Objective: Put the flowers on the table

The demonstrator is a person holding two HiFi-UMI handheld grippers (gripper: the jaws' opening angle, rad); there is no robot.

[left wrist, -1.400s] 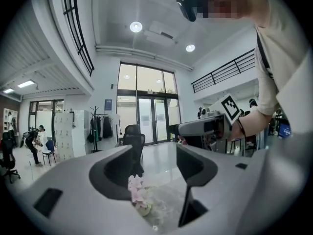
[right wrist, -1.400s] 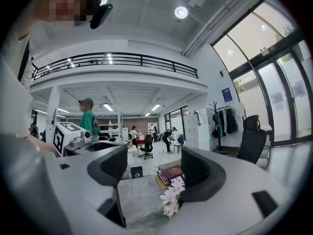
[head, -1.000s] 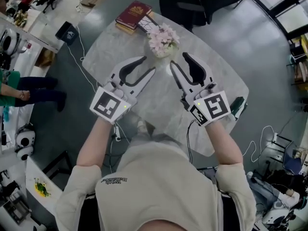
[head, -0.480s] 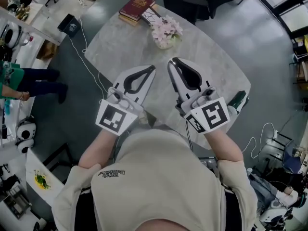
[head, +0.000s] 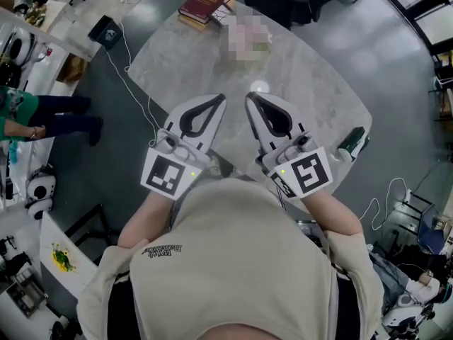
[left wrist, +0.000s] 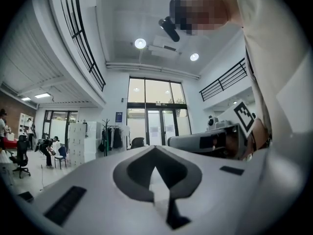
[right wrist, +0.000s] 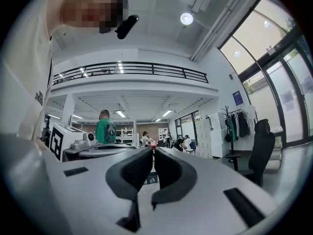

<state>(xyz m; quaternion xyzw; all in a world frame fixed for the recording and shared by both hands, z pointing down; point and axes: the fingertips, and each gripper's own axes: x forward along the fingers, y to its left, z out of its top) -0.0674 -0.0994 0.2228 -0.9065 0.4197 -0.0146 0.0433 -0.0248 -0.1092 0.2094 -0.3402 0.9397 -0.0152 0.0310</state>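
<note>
Jaws of your left gripper (head: 218, 103): shut tip to tip, nothing held. Jaws of your right gripper (head: 251, 101): just been closing, now together, nothing between them. Both grippers hover over near side of table (head: 177, 69), well apart from flowers (head: 249, 37). Flowers stand on table toward far edge, near book (head: 205, 2); detail obscured. Judged risk: reach back across table with shut jaws and you may tip flowers or push them off far edge. Placement looks done.
</note>
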